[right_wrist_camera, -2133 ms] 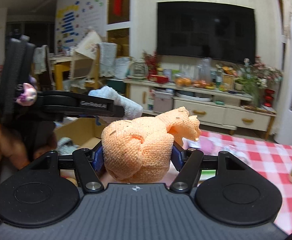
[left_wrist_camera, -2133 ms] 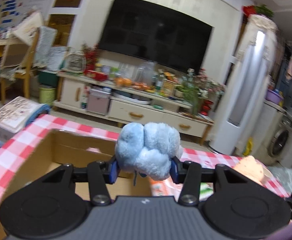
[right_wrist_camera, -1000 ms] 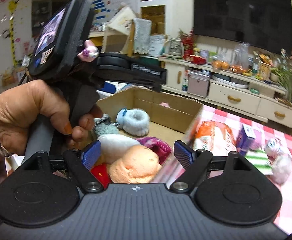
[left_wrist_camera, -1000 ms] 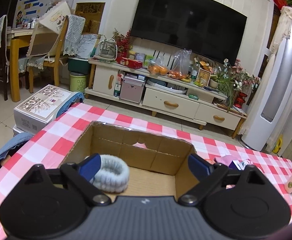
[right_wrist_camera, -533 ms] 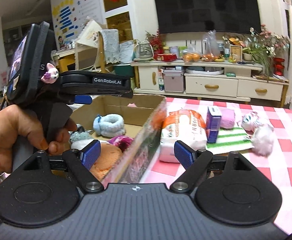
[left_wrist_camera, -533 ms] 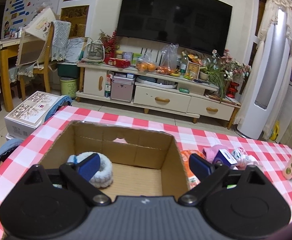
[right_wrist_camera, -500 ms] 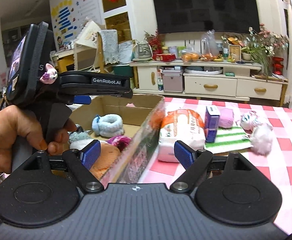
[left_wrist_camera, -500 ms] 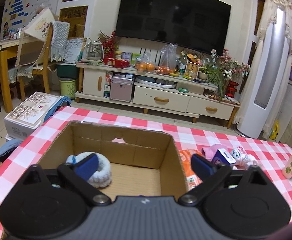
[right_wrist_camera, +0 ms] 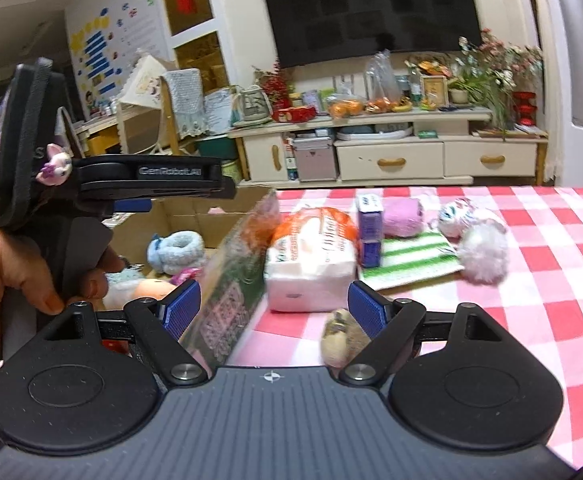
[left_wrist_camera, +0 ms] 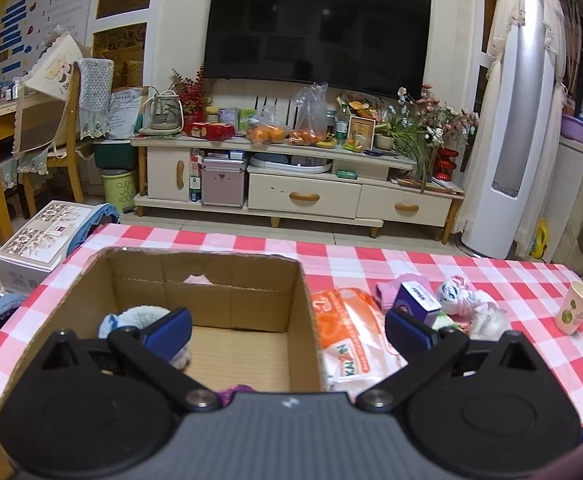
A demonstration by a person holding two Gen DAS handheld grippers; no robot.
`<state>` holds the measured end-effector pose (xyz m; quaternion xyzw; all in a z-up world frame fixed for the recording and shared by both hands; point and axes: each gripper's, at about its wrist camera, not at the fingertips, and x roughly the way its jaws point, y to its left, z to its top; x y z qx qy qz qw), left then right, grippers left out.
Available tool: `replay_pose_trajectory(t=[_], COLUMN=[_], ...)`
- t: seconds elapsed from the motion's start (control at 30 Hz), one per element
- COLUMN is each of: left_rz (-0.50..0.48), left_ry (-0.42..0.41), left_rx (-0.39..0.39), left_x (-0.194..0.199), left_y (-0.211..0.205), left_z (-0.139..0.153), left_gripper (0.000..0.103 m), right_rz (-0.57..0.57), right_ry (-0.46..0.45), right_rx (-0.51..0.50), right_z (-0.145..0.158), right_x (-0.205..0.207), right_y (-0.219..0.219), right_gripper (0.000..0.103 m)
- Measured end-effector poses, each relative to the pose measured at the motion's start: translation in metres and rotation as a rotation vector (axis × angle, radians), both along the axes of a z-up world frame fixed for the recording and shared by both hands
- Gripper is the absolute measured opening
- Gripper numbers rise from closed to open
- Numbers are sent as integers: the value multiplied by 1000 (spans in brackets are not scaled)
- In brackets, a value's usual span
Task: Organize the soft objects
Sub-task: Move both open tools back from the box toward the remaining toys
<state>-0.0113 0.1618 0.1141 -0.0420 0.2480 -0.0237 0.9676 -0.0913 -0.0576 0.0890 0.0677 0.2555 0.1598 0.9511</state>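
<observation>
A cardboard box (left_wrist_camera: 299, 308) stands on the red checked table (left_wrist_camera: 371, 256). In it lie a light blue plush ring (left_wrist_camera: 131, 318), seen also in the right wrist view (right_wrist_camera: 179, 246), an orange soft toy (right_wrist_camera: 153, 289) and other soft things. My left gripper (left_wrist_camera: 287, 330) is open and empty over the box's right wall. My right gripper (right_wrist_camera: 274, 306) is open and empty, to the right of the box. On the table lie a pink yarn ball (right_wrist_camera: 401, 218), a white-patterned soft toy (right_wrist_camera: 453, 212), a fluffy white pompom (right_wrist_camera: 483, 254) and a small beige soft item (right_wrist_camera: 337, 342).
An orange-white tissue pack (right_wrist_camera: 311, 260), a purple carton (right_wrist_camera: 369, 224) and a green striped cloth (right_wrist_camera: 411, 256) lie right of the box. A paper cup (left_wrist_camera: 575, 308) stands far right. A TV cabinet (left_wrist_camera: 291, 184) is behind the table.
Both grippers let their soft toys go into the box and are open. Both have since shifted right, the right gripper out of the box and over the table.
</observation>
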Motion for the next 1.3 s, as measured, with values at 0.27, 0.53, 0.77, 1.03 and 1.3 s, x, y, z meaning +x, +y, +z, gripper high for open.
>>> replay_pose_trajectory(t=[0.27, 0.53, 0.77, 1.03, 1.3], left_rz=[-35, -87, -132, -201, -283], left_ry=[1, 5, 10, 39, 130], left_rx=[23, 68, 94, 95, 75], left_x=[-2, -5, -9, -14, -18], left_y=[-20, -46, -68, -88, -113], left_z=[-2, -6, -10, -19, -40], left_gripper=[102, 102, 102, 102, 102], right_rz=[-83, -174, -271, -367, -405], right_ry=[8, 10, 17, 39, 46], right_rx=[20, 38, 61, 102, 117], right_z=[-7, -13, -20, -35, -55], right_x=[3, 6, 13, 29, 56], right_y=[-19, -34, -49, -69, -82], right_gripper=[102, 103, 103, 103, 103])
